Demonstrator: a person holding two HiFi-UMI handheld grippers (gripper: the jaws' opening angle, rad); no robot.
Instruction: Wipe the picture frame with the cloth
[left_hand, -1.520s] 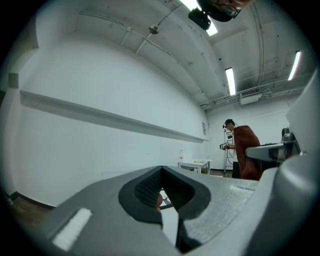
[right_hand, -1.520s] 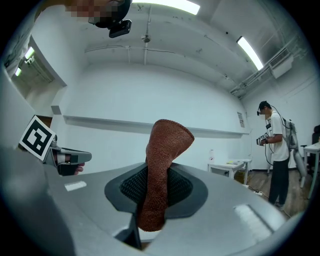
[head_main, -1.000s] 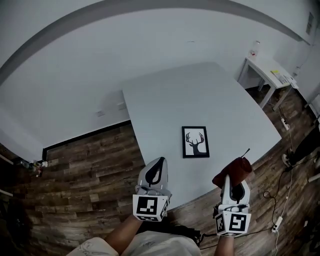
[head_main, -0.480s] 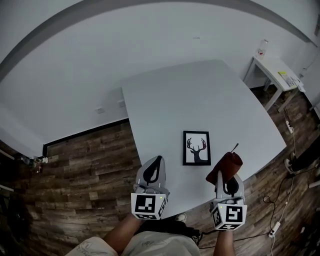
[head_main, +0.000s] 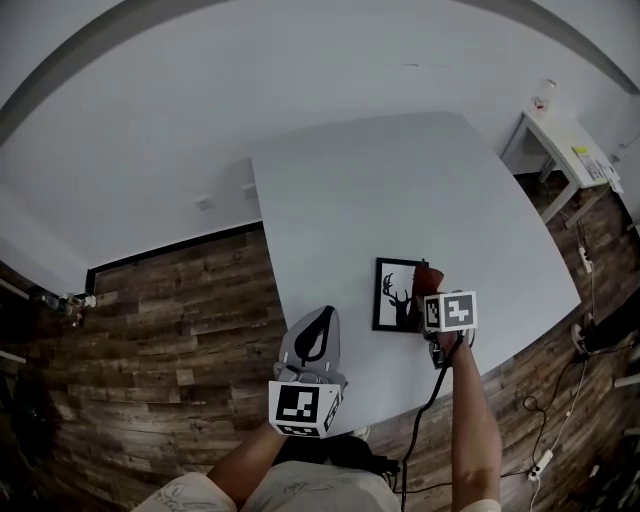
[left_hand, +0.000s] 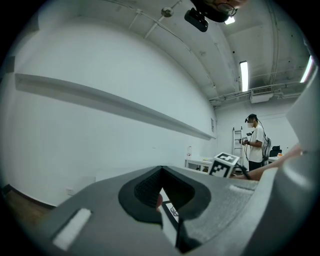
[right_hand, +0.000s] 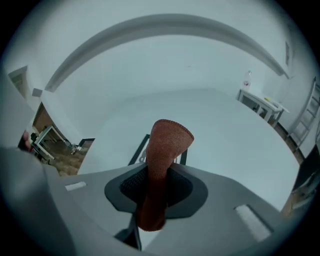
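Observation:
A black picture frame (head_main: 396, 294) with a deer silhouette lies flat on the white table (head_main: 400, 190) near its front edge. My right gripper (head_main: 432, 292) hangs over the frame's right part, shut on a red-brown cloth (head_main: 430, 277). In the right gripper view the cloth (right_hand: 164, 150) stands up between the jaws, hiding most of the frame (right_hand: 141, 148) behind it. Whether the cloth touches the frame I cannot tell. My left gripper (head_main: 317, 328) stays over the table's front edge, left of the frame, jaws together and holding nothing. The frame (left_hand: 170, 212) peeks through its jaws.
A small white side table (head_main: 565, 140) with a bottle (head_main: 545, 92) stands at the back right. Wooden floor surrounds the table, with a cable (head_main: 545, 462) lying at the right. A person (left_hand: 256, 144) stands far off beside a ladder (left_hand: 236, 145).
My right gripper has moved forward and left from the table's front edge to above the frame, carrying the cloth. The left gripper has barely shifted.

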